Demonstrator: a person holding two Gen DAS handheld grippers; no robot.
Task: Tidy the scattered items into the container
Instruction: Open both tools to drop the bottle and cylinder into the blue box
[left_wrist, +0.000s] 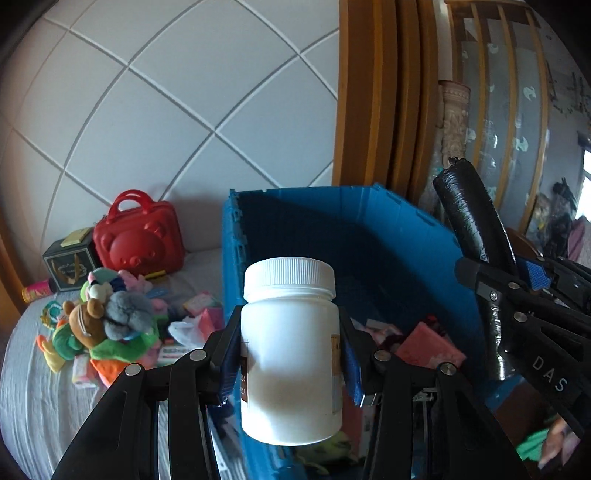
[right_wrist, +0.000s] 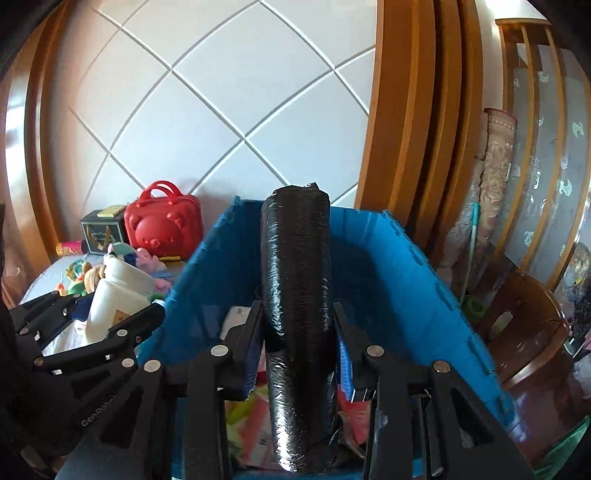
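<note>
The left tongs (left_wrist: 290, 354) pinch a white plastic jar (left_wrist: 290, 350) by its sides, upright, its ribbed screw cap uppermost, held over the near left edge of the blue crate (left_wrist: 388, 236). The right tongs (right_wrist: 299, 328) clamp a black plastic-wrapped roll (right_wrist: 297, 314), standing on end above the crate's open middle. Inside the crate lie pink packets (left_wrist: 430, 345) and other small items. To the left, on the white bed sheet (left_wrist: 29, 387), a heap of plush toys (left_wrist: 103, 325) remains scattered, with a red bear-faced case (left_wrist: 138, 240) and a dark gift box (left_wrist: 70, 264) behind it against the quilted headboard (left_wrist: 184, 110).
</note>
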